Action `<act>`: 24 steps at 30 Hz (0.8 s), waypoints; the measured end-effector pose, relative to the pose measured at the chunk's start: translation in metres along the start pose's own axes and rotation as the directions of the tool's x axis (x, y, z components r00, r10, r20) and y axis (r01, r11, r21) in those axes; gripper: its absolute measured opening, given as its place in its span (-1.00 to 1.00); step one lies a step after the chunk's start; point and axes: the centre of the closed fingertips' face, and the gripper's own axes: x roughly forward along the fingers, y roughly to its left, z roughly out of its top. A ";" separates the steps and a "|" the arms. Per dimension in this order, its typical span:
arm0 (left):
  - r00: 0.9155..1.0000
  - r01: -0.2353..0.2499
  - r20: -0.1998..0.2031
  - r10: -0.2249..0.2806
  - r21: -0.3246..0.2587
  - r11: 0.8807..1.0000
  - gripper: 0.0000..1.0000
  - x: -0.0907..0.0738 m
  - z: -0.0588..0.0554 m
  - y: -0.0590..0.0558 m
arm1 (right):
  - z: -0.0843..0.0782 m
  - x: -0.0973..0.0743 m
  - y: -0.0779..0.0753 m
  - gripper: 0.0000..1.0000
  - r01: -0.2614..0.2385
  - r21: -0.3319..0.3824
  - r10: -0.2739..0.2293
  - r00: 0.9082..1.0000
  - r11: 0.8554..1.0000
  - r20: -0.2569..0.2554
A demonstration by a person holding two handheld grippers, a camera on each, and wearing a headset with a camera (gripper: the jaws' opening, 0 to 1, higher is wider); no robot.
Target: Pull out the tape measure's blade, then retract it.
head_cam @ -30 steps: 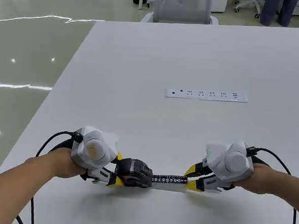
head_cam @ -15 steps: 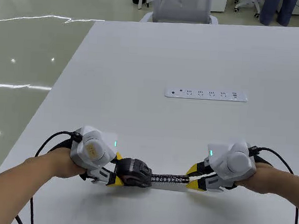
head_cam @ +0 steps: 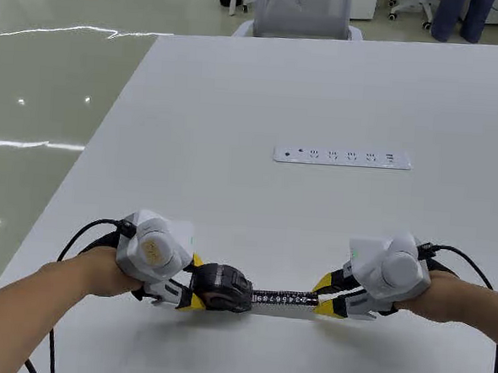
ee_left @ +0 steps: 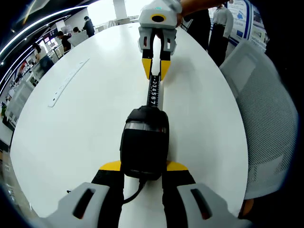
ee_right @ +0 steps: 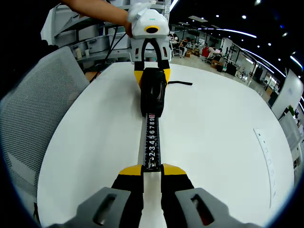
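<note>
Head view has you holding the tape measure low at the near edge of the bench. Your left gripper is clamped on its black case, and your right gripper is pinching the free end of the blade. That split makes sense: one hand anchors the body so the other can draw the blade straight out. The grippers face each other on one line, which should spare the blade a twist or kink.

Right gripper view shows your yellow jaws closed on the blade's tip, with a short run of numbers exposed back to the case. Left gripper view shows the case wedged between that gripper's jaws. Whether the case rests on the bench or hangs just over it, I cannot tell.

With so little blade out, I'd judge the pull is in its early part and retraction is not yet due. The power strip lies well apart, out of your way.
</note>
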 end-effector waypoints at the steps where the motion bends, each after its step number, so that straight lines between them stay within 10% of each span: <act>1: 1.000 0.000 0.000 0.000 0.000 1.000 -0.48 0.000 0.000 0.000 | 0.000 -0.001 0.000 -0.77 0.001 -0.002 -0.001 1.000 1.000 0.001; 24: 1.000 0.001 0.002 -0.001 0.002 1.000 -0.48 0.001 0.001 -0.001 | -0.007 -0.007 0.001 -0.77 0.003 0.002 -0.003 1.000 1.000 -0.005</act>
